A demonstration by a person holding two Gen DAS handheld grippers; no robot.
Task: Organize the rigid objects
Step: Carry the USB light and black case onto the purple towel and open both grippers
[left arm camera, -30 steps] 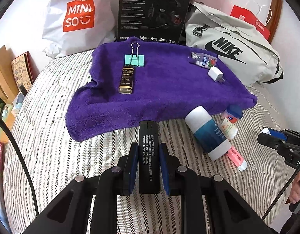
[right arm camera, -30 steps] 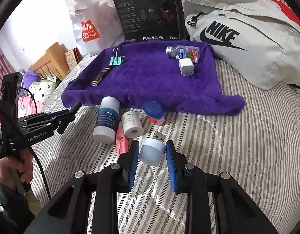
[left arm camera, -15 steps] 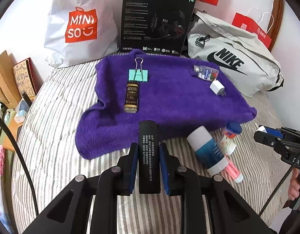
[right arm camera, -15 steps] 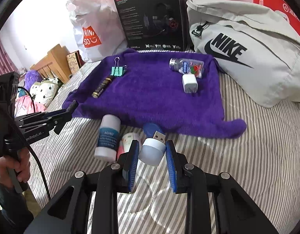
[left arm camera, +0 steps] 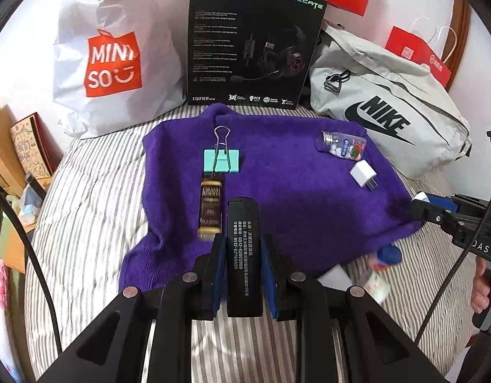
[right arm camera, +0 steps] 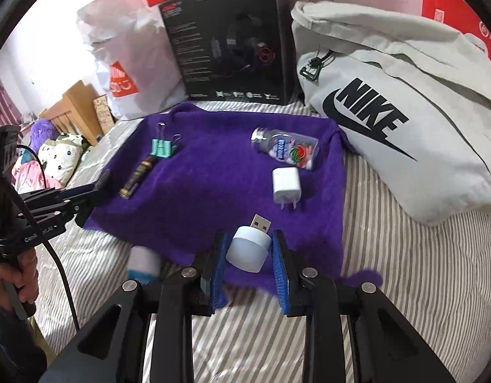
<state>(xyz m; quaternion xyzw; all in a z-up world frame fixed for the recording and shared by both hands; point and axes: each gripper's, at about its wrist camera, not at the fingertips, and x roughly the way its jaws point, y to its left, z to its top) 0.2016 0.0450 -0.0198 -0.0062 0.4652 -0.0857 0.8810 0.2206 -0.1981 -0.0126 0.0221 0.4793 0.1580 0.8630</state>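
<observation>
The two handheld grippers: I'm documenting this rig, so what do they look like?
Both the left gripper and right gripper have matte black angular bodies with silver round pivot bolts and flat blue pads on the fingers. The left one, seen from the right wrist view, carries white "GenRobot.AI" lettering and a thin black cable. No sleeve is clearly visible.

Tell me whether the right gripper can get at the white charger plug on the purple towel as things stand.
Probably not yet: the way to the white charger plug looks clear, but the right gripper is shut on a small USB light, which it must set down first.
</observation>
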